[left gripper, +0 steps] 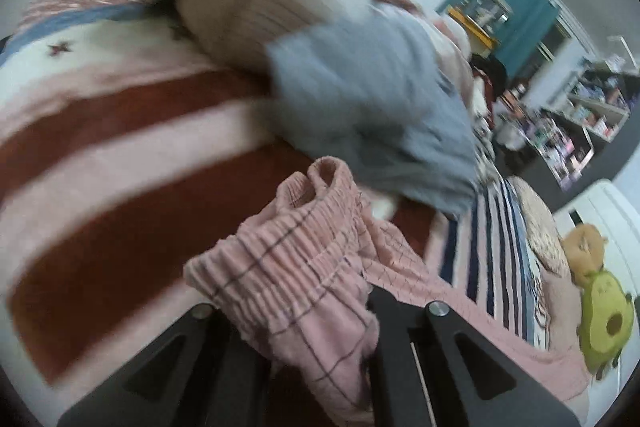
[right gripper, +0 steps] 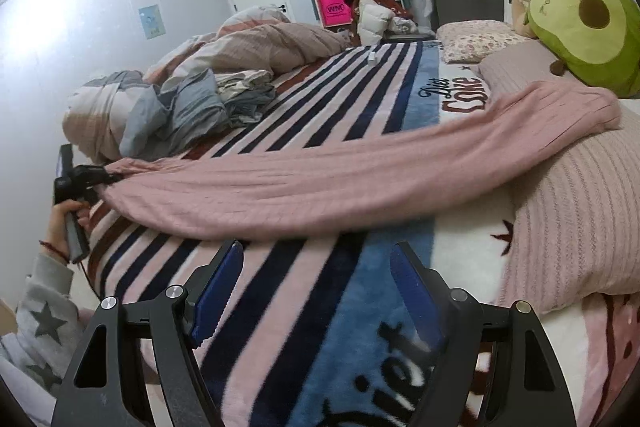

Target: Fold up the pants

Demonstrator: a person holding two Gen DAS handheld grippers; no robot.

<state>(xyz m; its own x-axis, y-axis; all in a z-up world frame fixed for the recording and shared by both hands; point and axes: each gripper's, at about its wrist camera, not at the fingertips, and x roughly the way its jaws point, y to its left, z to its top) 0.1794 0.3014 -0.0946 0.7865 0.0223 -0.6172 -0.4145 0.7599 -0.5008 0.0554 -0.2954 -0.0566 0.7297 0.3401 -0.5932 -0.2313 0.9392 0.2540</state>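
Note:
The pink checked pants (right gripper: 320, 183) lie stretched across the striped bed blanket (right gripper: 320, 299), waistband at the left, leg ends at the right on a pink pillow. My left gripper (left gripper: 304, 311) is shut on the elastic waistband (left gripper: 288, 247), which bunches between its fingers; it also shows in the right wrist view (right gripper: 86, 177) at the pants' left end. My right gripper (right gripper: 316, 291) is open and empty, with blue pads, just above the blanket in front of the pants' near edge.
A rumpled duvet and grey-blue clothes (right gripper: 180, 103) lie at the far left of the bed. An avocado plush (right gripper: 588, 23) and a floral pillow (right gripper: 476, 39) sit at the head. A ribbed pink pillow (right gripper: 580, 219) lies at right. Shelves and a clock are behind.

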